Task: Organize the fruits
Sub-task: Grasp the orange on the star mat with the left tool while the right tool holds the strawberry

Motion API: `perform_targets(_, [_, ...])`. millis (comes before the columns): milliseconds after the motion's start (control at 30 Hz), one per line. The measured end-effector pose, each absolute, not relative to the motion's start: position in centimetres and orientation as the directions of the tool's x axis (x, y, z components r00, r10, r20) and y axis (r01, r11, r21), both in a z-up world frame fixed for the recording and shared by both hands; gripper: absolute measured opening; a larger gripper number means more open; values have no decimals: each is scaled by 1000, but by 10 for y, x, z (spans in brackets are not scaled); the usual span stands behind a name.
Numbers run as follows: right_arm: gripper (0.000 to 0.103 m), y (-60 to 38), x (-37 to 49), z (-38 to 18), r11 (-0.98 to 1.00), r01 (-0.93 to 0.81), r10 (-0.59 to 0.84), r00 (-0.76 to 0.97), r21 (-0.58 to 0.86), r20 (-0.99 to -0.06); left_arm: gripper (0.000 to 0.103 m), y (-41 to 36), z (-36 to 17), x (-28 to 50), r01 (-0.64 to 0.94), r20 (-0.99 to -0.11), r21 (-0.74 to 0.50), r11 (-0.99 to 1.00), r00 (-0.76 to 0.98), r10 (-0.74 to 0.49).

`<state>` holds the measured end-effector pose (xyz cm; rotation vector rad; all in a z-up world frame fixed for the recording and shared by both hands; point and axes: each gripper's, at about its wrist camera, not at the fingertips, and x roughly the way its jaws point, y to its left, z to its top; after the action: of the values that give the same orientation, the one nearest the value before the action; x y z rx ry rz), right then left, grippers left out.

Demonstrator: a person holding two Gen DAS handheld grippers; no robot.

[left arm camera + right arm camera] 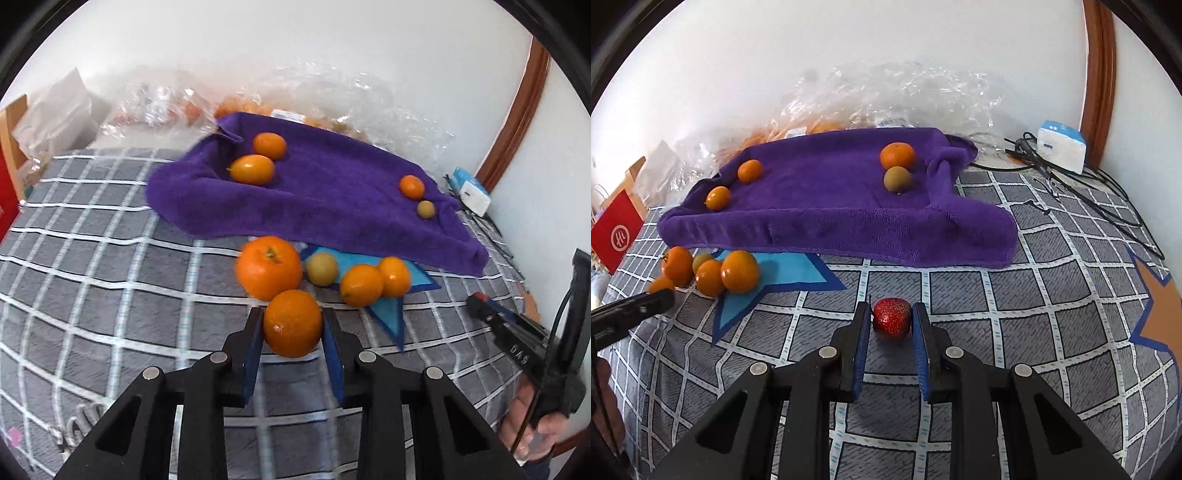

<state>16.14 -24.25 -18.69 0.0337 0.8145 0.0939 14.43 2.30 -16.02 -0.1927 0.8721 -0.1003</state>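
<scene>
My left gripper [293, 317] is shut on an orange [293, 323] just in front of a cluster of fruit: a big orange [269, 267], a greenish fruit [321, 269] and two small oranges [361, 285]. The purple towel [332, 199] behind carries several small fruits, such as an oval one [253, 169]. My right gripper [891, 314] has its pads close on either side of a red strawberry-like fruit [892, 317] that rests on the bed. The towel [831, 210] and the cluster [713, 271] also show in the right wrist view.
Clear plastic bags of oranges [886, 99] lie against the wall behind the towel. A white-blue tissue pack [1061, 146] and black cables [1082, 195] lie at the right. A red bag [617, 232] stands at the left. The checked bedcover [1052, 314] carries blue and orange star patches.
</scene>
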Motion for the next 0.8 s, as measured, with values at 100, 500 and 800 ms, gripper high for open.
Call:
perform_targets(100, [23,-241,164,-189,996,-73,93,669,60,-737,30,27,-169,146,-37,-774,-151,988,627,-95])
perform_targets(500, [23,-227,166,-195,994,-106,53,645,-20,-762,30,37,-172,145,-54,-742,-208,977,660,-121])
perform_targets(800, [23,-227,165,-194,994,-109,71,647,0,-759,30,44,-173,142,-52,-721,-290,956,668,-182])
